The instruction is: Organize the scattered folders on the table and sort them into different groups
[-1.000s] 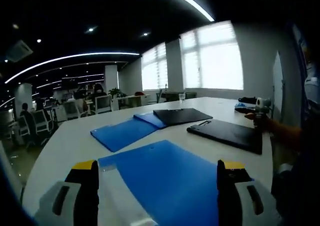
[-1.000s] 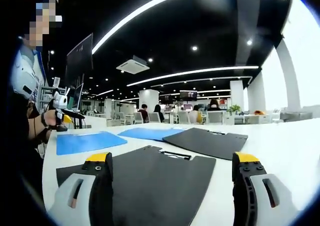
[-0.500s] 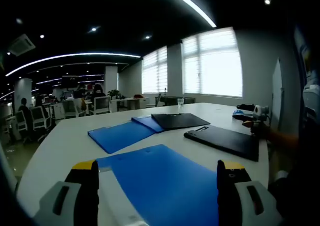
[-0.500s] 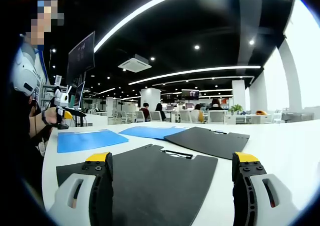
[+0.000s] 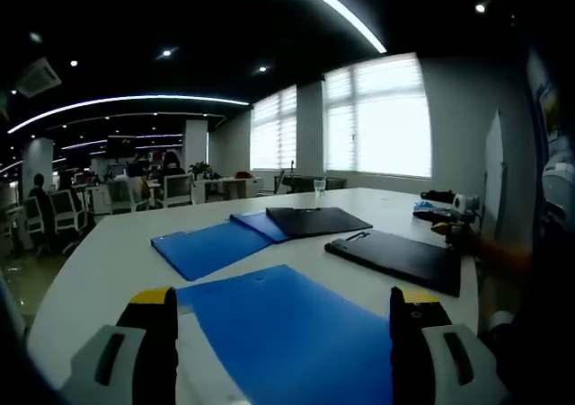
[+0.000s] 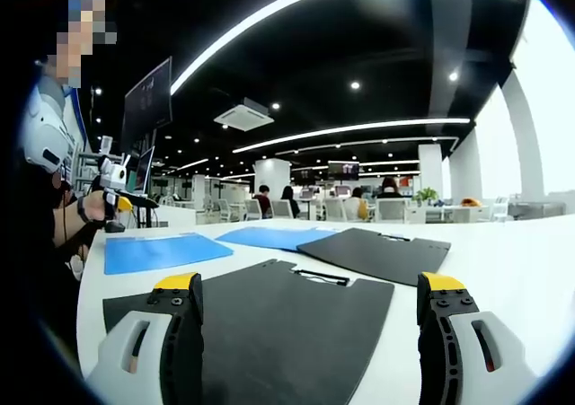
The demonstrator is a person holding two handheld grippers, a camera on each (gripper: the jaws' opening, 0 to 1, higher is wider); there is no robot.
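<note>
- An open office under strip ceiling lights, and a white table (image 5: 108, 270) carrying the scattered folders.
- Left gripper view: the left gripper (image 5: 283, 333) hangs over the near blue folder (image 5: 296, 333), jaws wide apart and holding nothing. Beyond that folder lies a second blue folder (image 5: 211, 246), a black folder (image 5: 319, 220) further back and a black clipboard (image 5: 400, 258) to its right.
- Right gripper view: the right gripper (image 6: 310, 324) hovers above the near black clipboard (image 6: 287, 324), jaws spread and empty. Past that clipboard are another black folder (image 6: 377, 252) and two blue folders (image 6: 162, 250).

Both views sit low over the white table (image 5: 108, 261), seemingly facing across each other, sharing the folders (image 6: 162, 250).
</note>
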